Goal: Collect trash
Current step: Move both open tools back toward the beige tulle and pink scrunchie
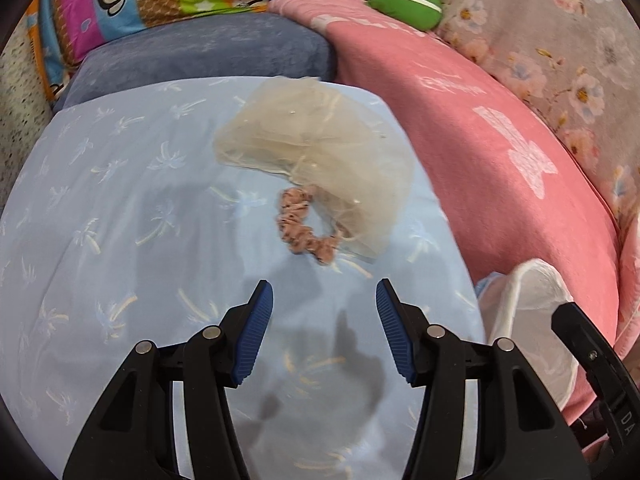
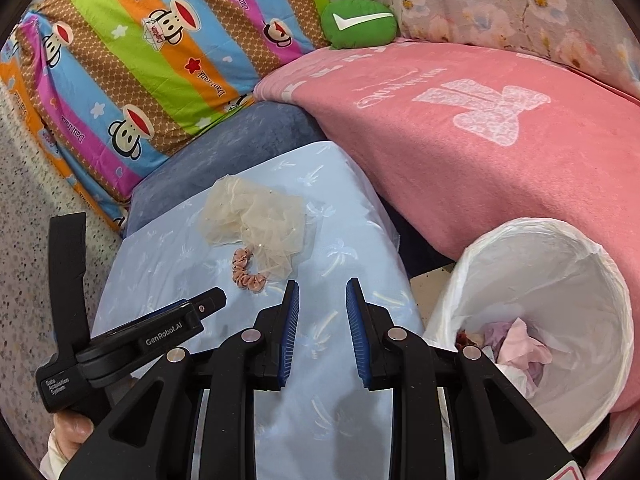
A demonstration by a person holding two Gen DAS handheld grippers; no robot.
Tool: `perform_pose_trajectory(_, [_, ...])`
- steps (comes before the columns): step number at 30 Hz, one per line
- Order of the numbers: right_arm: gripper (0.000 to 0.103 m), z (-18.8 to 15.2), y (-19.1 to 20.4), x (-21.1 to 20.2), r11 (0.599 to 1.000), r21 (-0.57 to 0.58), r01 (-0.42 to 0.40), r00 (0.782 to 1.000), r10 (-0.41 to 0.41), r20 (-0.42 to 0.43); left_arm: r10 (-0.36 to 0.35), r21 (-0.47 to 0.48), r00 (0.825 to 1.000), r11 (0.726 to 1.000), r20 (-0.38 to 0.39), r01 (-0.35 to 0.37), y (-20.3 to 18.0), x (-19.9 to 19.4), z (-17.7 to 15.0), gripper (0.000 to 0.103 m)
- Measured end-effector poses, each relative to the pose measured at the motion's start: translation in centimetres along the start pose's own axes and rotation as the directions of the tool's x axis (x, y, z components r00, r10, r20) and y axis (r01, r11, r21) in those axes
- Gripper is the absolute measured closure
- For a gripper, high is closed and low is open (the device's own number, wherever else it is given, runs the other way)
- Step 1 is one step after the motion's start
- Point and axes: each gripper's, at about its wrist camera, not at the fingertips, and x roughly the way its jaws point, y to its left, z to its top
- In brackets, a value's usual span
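Observation:
A crumpled beige mesh cloth (image 1: pixel 320 144) lies on a light blue palm-print cushion (image 1: pixel 120 208), with a pink scrunchie (image 1: pixel 298 224) partly under its near edge. Both also show in the right wrist view, the mesh (image 2: pixel 256 220) and the scrunchie (image 2: pixel 248 274). My left gripper (image 1: pixel 324 312) is open and empty, just short of the scrunchie. My right gripper (image 2: pixel 322 308) is open and empty above the cushion (image 2: pixel 352 224). A bin with a white liner (image 2: pixel 560 280) stands to the right, holding crumpled pink and purple tissues (image 2: pixel 520 348).
A pink blanket (image 2: pixel 460 128) covers the seat to the right. A striped monkey-print pillow (image 2: pixel 132 60), a blue-grey cushion (image 2: pixel 240 136) and a green plush (image 2: pixel 356 24) sit behind. The bin's edge (image 1: pixel 528 320) shows in the left wrist view. Speckled floor (image 2: pixel 24 240) lies left.

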Motion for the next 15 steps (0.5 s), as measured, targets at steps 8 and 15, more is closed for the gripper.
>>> perform_pose_trajectory(8, [0.078,1.5,1.7,4.2,1.0,-0.014,-0.019,0.999,0.018,-0.034,0.024,-0.024,0.999,0.999,-0.029,-0.024,1.8,3.0,2.2,0.051])
perform_pose_trajectory(15, [0.072,3.6,3.0,8.4,1.0,-0.009,-0.025,0.998,0.024,-0.053,0.034,-0.019,0.997,0.999,-0.064,-0.035,2.4,6.3,3.9,0.051])
